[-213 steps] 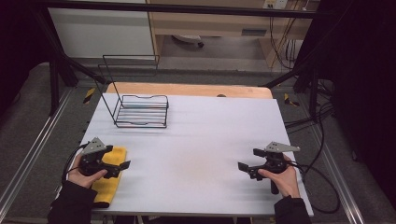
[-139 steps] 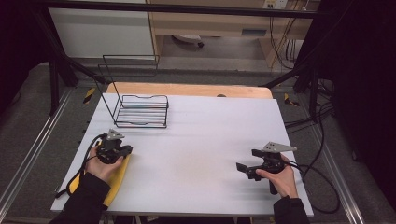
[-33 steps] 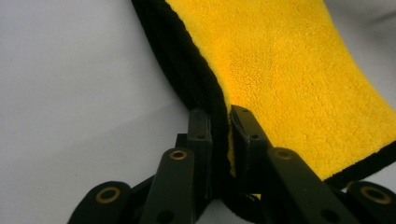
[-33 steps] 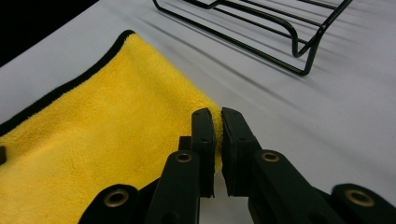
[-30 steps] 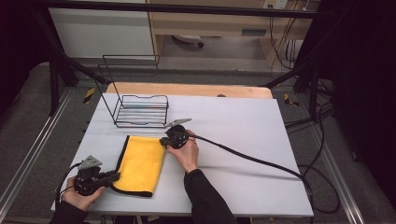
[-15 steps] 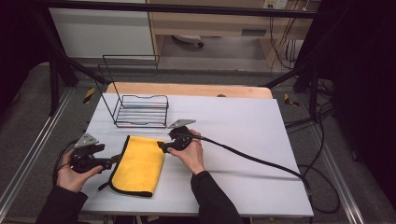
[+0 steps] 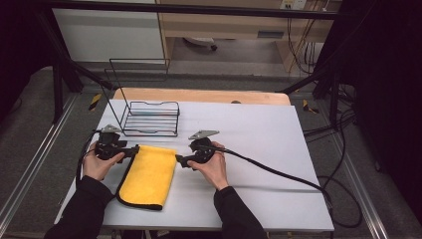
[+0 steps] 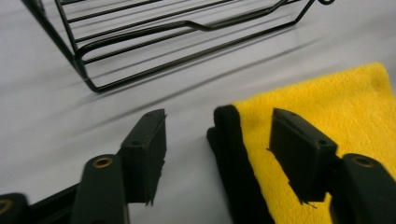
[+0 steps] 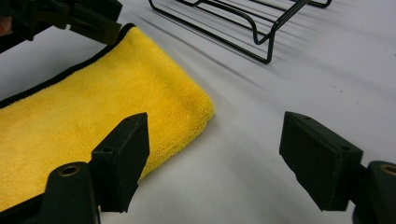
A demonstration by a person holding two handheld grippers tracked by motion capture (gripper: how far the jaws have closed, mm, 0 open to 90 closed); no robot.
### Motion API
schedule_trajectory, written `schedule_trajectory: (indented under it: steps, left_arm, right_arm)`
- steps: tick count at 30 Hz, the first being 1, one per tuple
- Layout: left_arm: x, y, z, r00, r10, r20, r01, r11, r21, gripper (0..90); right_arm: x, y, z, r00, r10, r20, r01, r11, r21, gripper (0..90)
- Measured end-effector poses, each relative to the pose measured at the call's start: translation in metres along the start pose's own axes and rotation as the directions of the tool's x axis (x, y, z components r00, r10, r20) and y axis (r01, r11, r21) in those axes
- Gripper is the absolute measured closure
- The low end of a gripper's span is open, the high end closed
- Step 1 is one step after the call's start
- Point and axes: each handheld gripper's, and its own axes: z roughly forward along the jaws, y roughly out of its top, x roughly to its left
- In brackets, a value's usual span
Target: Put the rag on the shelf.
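A yellow cloth [image 7: 147,178] with a black hem lies folded on the white table [image 7: 268,134]. My left gripper [image 7: 135,149] is at the cloth's far left corner. In the left gripper view the jaws [image 8: 224,140] stand apart around the black-hemmed corner [image 8: 229,135] without pressing on it; they have just been closing. My right gripper [image 7: 178,161] is at the far right corner, its jaws [image 9: 219,149] wide apart and just opening. The folded corner [image 9: 187,102] lies on the table ahead of them, untouched. The left gripper [image 9: 70,16] also shows across the cloth in the right gripper view.
A black wire rack [image 7: 149,119] stands just behind the cloth, close to both grippers [image 8: 154,42] [image 9: 252,28]. A wooden board [image 7: 199,94] runs along the table's far edge. The right gripper's thick cable [image 7: 278,172] trails across the table to the right.
The left hand has travelled away from the person along the cloth's left edge to its far corner. The right hand has let go of the cloth and drawn slightly back from it.
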Motion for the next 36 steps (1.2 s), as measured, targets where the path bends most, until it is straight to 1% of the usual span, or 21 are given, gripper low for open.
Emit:
schedule_trajectory:
  steps: [1, 2, 3, 5, 6, 8, 9, 11, 13, 15, 18, 19, 20, 22, 24, 26, 28, 30, 32, 33, 36]
  left_arm:
    - [0.000, 0.000, 0.000, 1.0000, 0.000, 0.000, 0.000, 1.0000, 0.000, 44.9]
    - [0.000, -0.001, 0.005, 1.0000, 0.009, -0.004, -0.009, 0.9998, 0.016, 48.6]
    - [0.000, -0.001, 0.005, 1.0000, 0.009, -0.004, -0.009, 0.9998, 0.016, 51.3]
    - [0.000, -0.002, 0.009, 0.9998, 0.017, -0.010, -0.017, 0.9992, 0.035, 54.2]
    - [0.002, -0.004, 0.011, 1.0000, 0.009, 0.004, -0.009, 0.9991, 0.041, 56.2]
    - [0.002, -0.004, 0.011, 0.9999, 0.007, 0.009, -0.008, 0.9991, 0.042, 59.0]
    - [0.001, -0.004, 0.012, 0.9998, 0.009, 0.017, -0.010, 0.9989, 0.045, 60.9]
    - [0.001, -0.004, 0.015, 0.9997, 0.018, 0.018, -0.019, 0.9984, 0.054, 62.0]
    - [0.000, -0.004, 0.016, 0.9996, 0.016, 0.024, -0.018, 0.9983, 0.055, 63.2]
    - [0.000, -0.004, 0.017, 0.9994, 0.014, 0.031, -0.016, 0.9982, 0.058, 66.9]
    - [-0.001, -0.005, 0.018, 0.9991, 0.026, 0.033, -0.028, 0.9979, 0.058, 67.9]
    - [-0.001, -0.005, 0.019, 0.9991, 0.027, 0.033, -0.029, 0.9979, 0.059, 67.9]
    - [-0.001, -0.006, 0.019, 0.9990, 0.028, 0.034, -0.030, 0.9979, 0.057, 68.7]
    - [-0.001, -0.006, 0.019, 0.9988, 0.035, 0.035, -0.037, 0.9976, 0.059, 69.5]
    - [-0.001, -0.007, 0.019, 0.9986, 0.038, 0.036, -0.040, 0.9976, 0.056, 70.8]
    - [-0.002, -0.008, 0.018, 0.9985, 0.042, 0.036, -0.044, 0.9977, 0.051, 72.0]
    - [-0.003, -0.007, 0.018, 0.9983, 0.048, 0.034, -0.049, 0.9974, 0.053, 73.3]
    - [-0.003, -0.008, 0.018, 0.9981, 0.052, 0.032, -0.054, 0.9973, 0.051, 74.2]
    - [-0.004, -0.008, 0.018, 0.9978, 0.059, 0.031, -0.061, 0.9968, 0.052, 74.9]
    - [-0.004, -0.008, 0.018, 0.9977, 0.061, 0.031, -0.062, 0.9967, 0.052, 75.1]
    - [-0.004, -0.008, 0.018, 0.9977, 0.060, 0.032, -0.061, 0.9970, 0.047, 75.6]
  right_arm:
    - [0.001, -0.001, 0.001, 1.0000, 0.002, -0.003, -0.002, 1.000, 0.002, 24.9]
    - [0.001, -0.001, 0.001, 1.0000, 0.002, -0.009, -0.002, 1.000, 0.001, 25.0]
    - [0.001, -0.002, 0.002, 0.9999, 0.008, -0.013, -0.008, 1.000, 0.000, 25.2]
    - [0.002, -0.002, 0.003, 0.9998, 0.011, -0.015, -0.011, 1.000, 0.000, 26.3]
    - [0.002, -0.002, 0.003, 0.9998, 0.012, -0.015, -0.012, 1.000, -0.001, 26.7]
    - [0.001, -0.003, 0.004, 0.9998, 0.014, -0.016, -0.014, 1.000, -0.002, 27.0]
    - [0.001, -0.003, 0.006, 0.9994, 0.028, -0.020, -0.028, 1.000, -0.009, 29.0]
    - [0.001, -0.003, 0.008, 0.9985, 0.048, -0.026, -0.048, 0.999, -0.015, 30.5]
    - [0.001, -0.003, 0.009, 0.9982, 0.053, -0.029, -0.054, 0.998, -0.015, 31.9]
    - [0.001, -0.005, 0.015, 0.9974, 0.066, -0.030, -0.067, 0.998, -0.007, 34.3]
    - [-0.001, -0.008, 0.023, 0.9967, 0.076, -0.026, -0.077, 0.997, -0.007, 35.2]
    - [-0.001, -0.008, 0.023, 0.9967, 0.076, -0.026, -0.077, 0.997, -0.007, 35.2]
    - [0.000, -0.007, 0.028, 0.9975, 0.070, -0.016, -0.069, 0.998, 0.005, 35.6]
    - [0.003, -0.005, 0.033, 0.9985, 0.055, -0.007, -0.055, 0.998, 0.018, 36.6]
    - [0.005, -0.003, 0.039, 0.9979, 0.064, -0.010, -0.064, 0.998, 0.020, 38.1]
    - [0.007, 0.000, 0.044, 0.9980, 0.063, -0.004, -0.062, 0.998, 0.030, 41.7]
    - [0.008, 0.002, 0.047, 0.9964, 0.084, -0.004, -0.084, 0.996, 0.032, 46.0]
    - [0.008, 0.004, 0.050, 0.9962, 0.086, -0.003, -0.086, 0.996, 0.035, 51.1]
    - [0.007, 0.004, 0.051, 0.9965, 0.083, -0.002, -0.083, 0.996, 0.038, 52.6]
    - [0.007, 0.005, 0.054, 0.9975, 0.070, 0.004, -0.071, 0.997, 0.044, 57.2]
    - [0.006, 0.004, 0.057, 0.9986, 0.051, 0.012, -0.051, 0.997, 0.050, 61.9]
